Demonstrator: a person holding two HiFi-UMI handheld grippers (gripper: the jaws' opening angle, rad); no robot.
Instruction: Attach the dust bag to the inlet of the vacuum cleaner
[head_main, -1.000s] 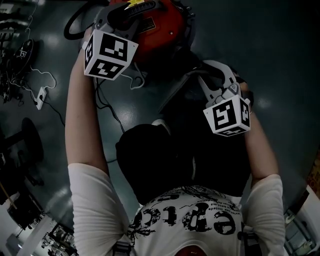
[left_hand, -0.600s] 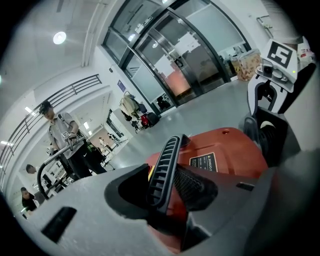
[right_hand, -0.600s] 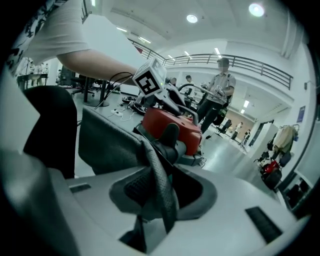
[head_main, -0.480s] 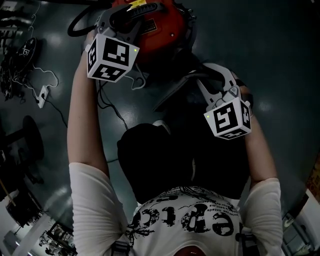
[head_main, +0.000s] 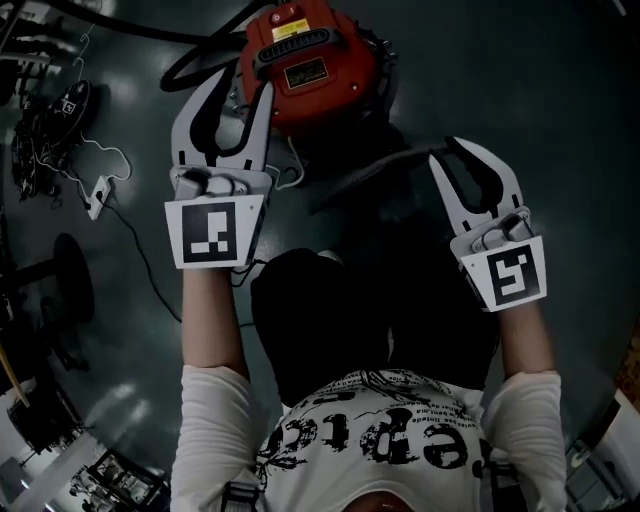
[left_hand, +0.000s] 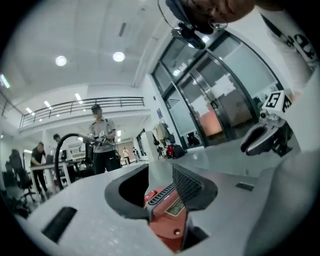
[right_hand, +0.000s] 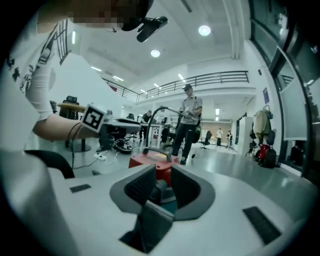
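The red vacuum cleaner (head_main: 305, 65) stands on the dark floor in front of my knees, its black handle on top. My left gripper (head_main: 242, 85) hovers just left of it, open and holding nothing; in the left gripper view the red body (left_hand: 167, 220) shows through the gap of that gripper (left_hand: 160, 185). My right gripper (head_main: 452, 150) is to the vacuum's right and nearer me, open. A dark flat sheet (head_main: 360, 185), seemingly the dust bag, lies between the vacuum and my lap. In the right gripper view its grey edge (right_hand: 150, 225) sits low between the jaws, with the vacuum (right_hand: 150, 162) beyond.
A black hose (head_main: 190, 70) loops off the vacuum's left side. A white cable and power strip (head_main: 100, 190) lie on the floor at left, beside a tangle of gear (head_main: 40, 130) and a round black base (head_main: 70, 280). People stand in the hall behind (right_hand: 187, 125).
Both grippers have drawn back toward me. The left one has come off the vacuum's top, and the right one has moved away from the dark sheet's edge. More of the vacuum shows.
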